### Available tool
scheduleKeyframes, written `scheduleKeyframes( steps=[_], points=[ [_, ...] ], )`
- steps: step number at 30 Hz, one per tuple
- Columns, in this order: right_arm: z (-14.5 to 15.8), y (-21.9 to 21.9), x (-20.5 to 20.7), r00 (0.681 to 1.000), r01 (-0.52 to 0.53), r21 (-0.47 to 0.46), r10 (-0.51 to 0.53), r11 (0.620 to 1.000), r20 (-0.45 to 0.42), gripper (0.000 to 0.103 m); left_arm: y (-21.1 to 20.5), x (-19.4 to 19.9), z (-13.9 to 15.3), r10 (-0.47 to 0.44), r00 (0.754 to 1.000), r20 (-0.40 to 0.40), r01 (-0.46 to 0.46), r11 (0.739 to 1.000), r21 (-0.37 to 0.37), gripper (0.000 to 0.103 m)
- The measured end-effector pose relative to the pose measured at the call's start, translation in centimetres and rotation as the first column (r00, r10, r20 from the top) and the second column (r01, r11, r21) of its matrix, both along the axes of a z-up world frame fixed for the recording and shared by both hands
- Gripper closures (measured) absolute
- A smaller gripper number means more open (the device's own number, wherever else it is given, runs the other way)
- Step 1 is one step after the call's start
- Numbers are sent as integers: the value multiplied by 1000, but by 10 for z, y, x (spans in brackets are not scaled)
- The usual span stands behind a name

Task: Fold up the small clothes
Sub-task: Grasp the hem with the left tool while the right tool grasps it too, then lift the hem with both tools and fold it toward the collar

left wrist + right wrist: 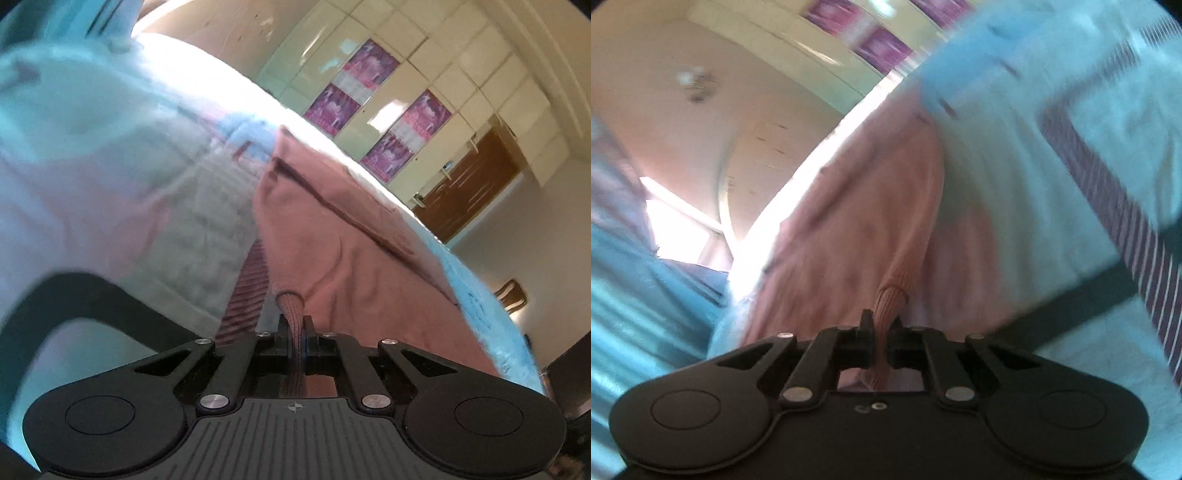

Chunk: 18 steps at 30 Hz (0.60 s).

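A small pink garment [332, 236] with ribbed hems lies spread on a light blue towel-like cover [476, 291]. My left gripper [295, 325] is shut on a ribbed pink edge of it, which is pinched between the jaws. In the right wrist view the same pink garment [857, 206] hangs stretched ahead, and my right gripper [881, 328] is shut on another ribbed edge. Both views are tilted and blurred.
A pale garment with a checked panel [110, 177] lies left of the pink one. A striped purple-and-white band [1126, 221] crosses pale blue cloth at the right. Behind are a tiled wall with purple posters [369, 77] and a wooden door [476, 181].
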State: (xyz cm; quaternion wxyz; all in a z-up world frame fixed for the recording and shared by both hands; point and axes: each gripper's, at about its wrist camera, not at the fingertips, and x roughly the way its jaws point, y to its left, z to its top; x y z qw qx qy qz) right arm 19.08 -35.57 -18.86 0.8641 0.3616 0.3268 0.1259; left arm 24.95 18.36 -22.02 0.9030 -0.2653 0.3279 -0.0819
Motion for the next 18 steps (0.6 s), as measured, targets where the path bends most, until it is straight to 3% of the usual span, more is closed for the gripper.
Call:
scheduleKeyframes(
  steps=[1, 3, 4, 5, 8, 14, 18],
  points=[
    [3, 2, 0, 1000, 1, -32, 0, 999, 11, 96, -1, 2, -3, -3, 1000, -19, 4, 1000, 23, 100],
    [-8, 4, 8, 998, -12, -115, 4, 993, -68, 96, -5, 11, -19, -12, 996, -84, 16, 998, 54, 100],
    [-20, 2, 13, 992, -16, -121, 1, 993, -124, 96, -5, 10, -21, 0, 998, -70, 3, 999, 36, 100],
    [-23, -1, 14, 992, -7, -90, -4, 996, -123, 96, -4, 11, -21, 19, 997, -71, -18, 1000, 9, 100],
    [-11, -2, 11, 997, 5, -56, -9, 998, -78, 96, -5, 9, -18, 46, 997, -59, -47, 999, -24, 100],
    [29, -7, 25, 999, 29, -38, -27, 999, 46, 96, 5, 10, 1, 126, 991, 35, -118, 977, -180, 100],
    [63, -12, 60, 991, 73, -48, -67, 996, 114, 96, 3, 53, 28, 140, 985, 102, -111, 962, -248, 100]
  ],
)
